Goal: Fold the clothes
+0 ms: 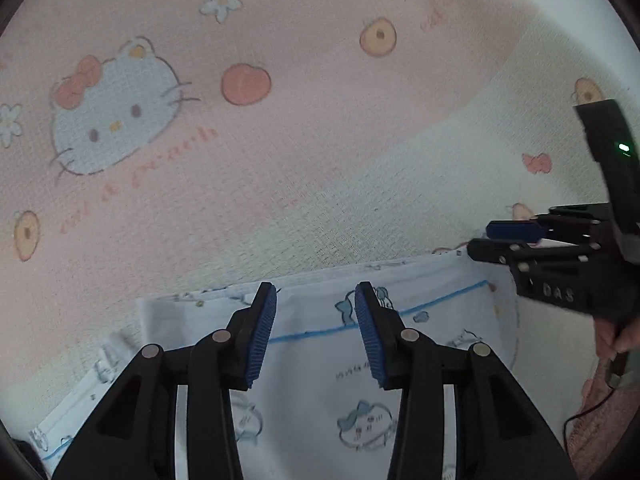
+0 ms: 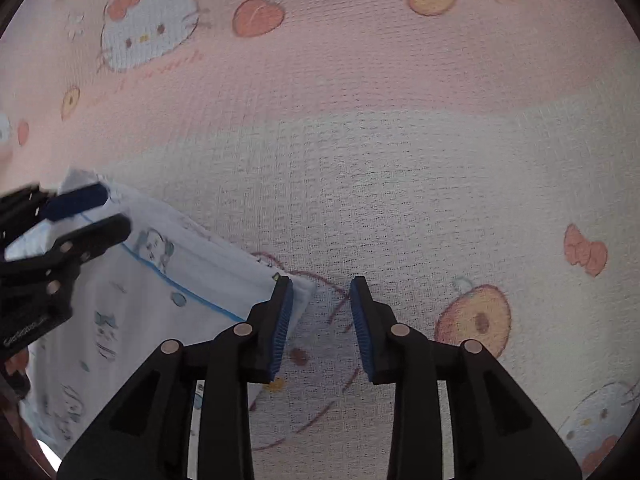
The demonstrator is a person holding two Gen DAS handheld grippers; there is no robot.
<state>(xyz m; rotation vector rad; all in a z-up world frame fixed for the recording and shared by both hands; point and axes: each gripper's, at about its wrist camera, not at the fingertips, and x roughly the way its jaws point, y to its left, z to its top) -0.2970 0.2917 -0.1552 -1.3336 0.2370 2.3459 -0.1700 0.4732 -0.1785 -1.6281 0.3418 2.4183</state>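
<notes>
A folded white garment [image 1: 440, 320] with a thin blue line and small cartoon prints lies flat on the sheet, low in the left wrist view. My left gripper [image 1: 316, 332] hovers over its far edge, open, with only the cloth below showing between its blue pads. In the right wrist view the same garment [image 2: 140, 300] lies at the lower left. There my right gripper [image 2: 322, 328] stands open just past the garment's corner, nothing between its fingers. Each gripper shows in the other's view: the right gripper [image 1: 492, 240] at the far right, the left gripper [image 2: 92, 212] at the far left.
A pink and white sheet [image 1: 320, 120] printed with cartoon cats, peaches and bows covers the whole surface. A person's hand [image 1: 612, 336] holds the right gripper's handle. A thin black cable [image 1: 580, 420] and pink fuzzy fabric [image 1: 600, 440] lie at the lower right.
</notes>
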